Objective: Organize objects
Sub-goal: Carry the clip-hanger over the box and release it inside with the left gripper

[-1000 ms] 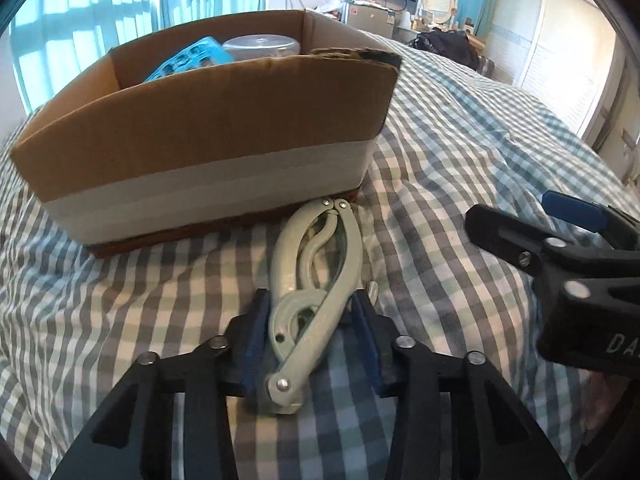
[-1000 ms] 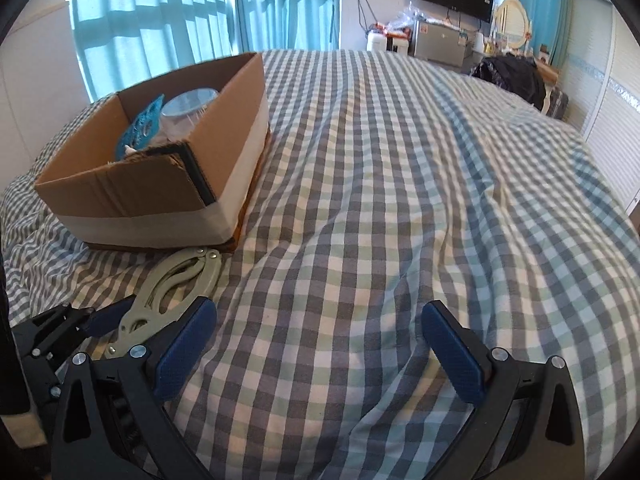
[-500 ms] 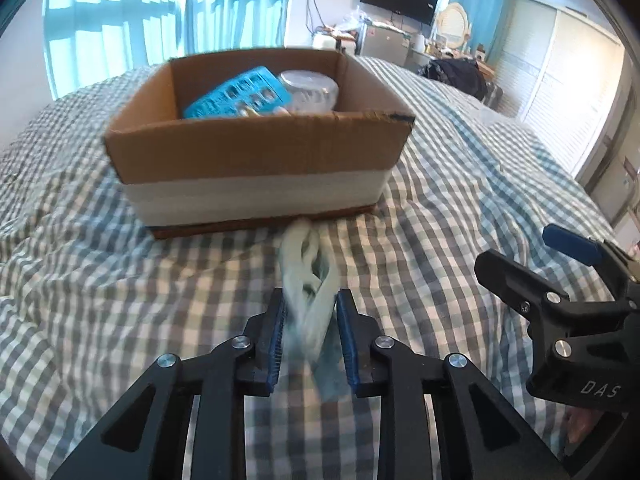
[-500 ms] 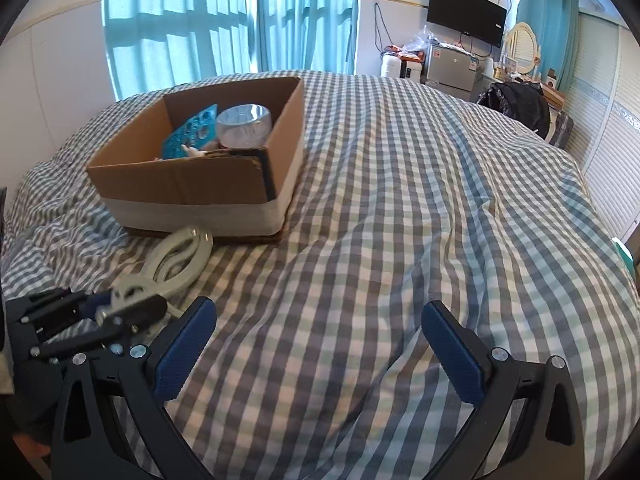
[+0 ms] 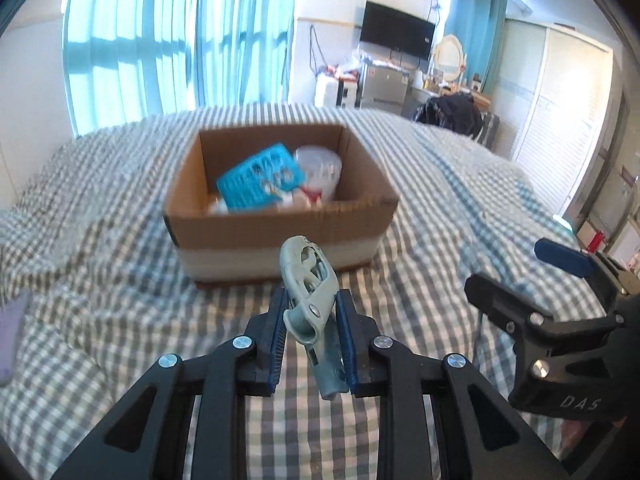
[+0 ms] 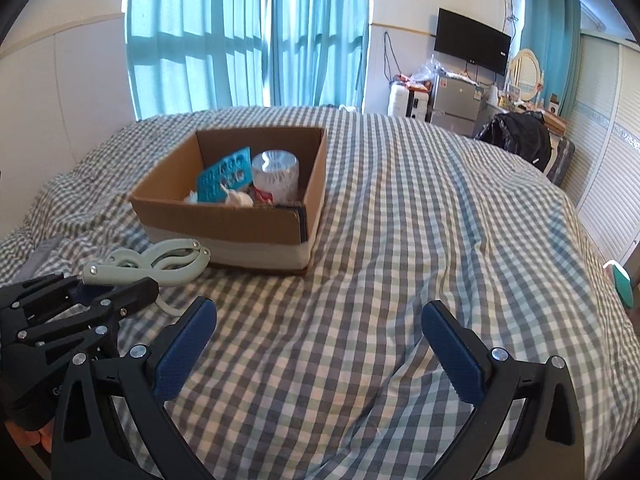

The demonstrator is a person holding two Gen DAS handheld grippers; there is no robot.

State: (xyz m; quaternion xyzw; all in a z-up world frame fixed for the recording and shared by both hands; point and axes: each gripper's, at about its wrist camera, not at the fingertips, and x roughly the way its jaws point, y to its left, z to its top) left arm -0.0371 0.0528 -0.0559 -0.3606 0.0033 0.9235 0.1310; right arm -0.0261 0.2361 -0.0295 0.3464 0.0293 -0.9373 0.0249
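Left wrist view
Left tool [image 5: 311, 334]: clenched on the pale green pliers-like opener [image 5: 309, 288], lifted clear of the checked bed [image 5: 100, 288]
Cardboard box [image 5: 280, 232]: just beyond, holding a blue tray [image 5: 258, 180] and a clear tub [image 5: 320, 170]

Right wrist view
Right tool [image 6: 320, 340]: released, nothing between its pads
Opener: at left, near the box's front

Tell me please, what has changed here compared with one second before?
The left gripper closed on the pale green tool and lifted it off the checked bedcover, toward the cardboard box. Both cameras now look from higher. The right gripper stayed open and empty; the box and its contents did not move.
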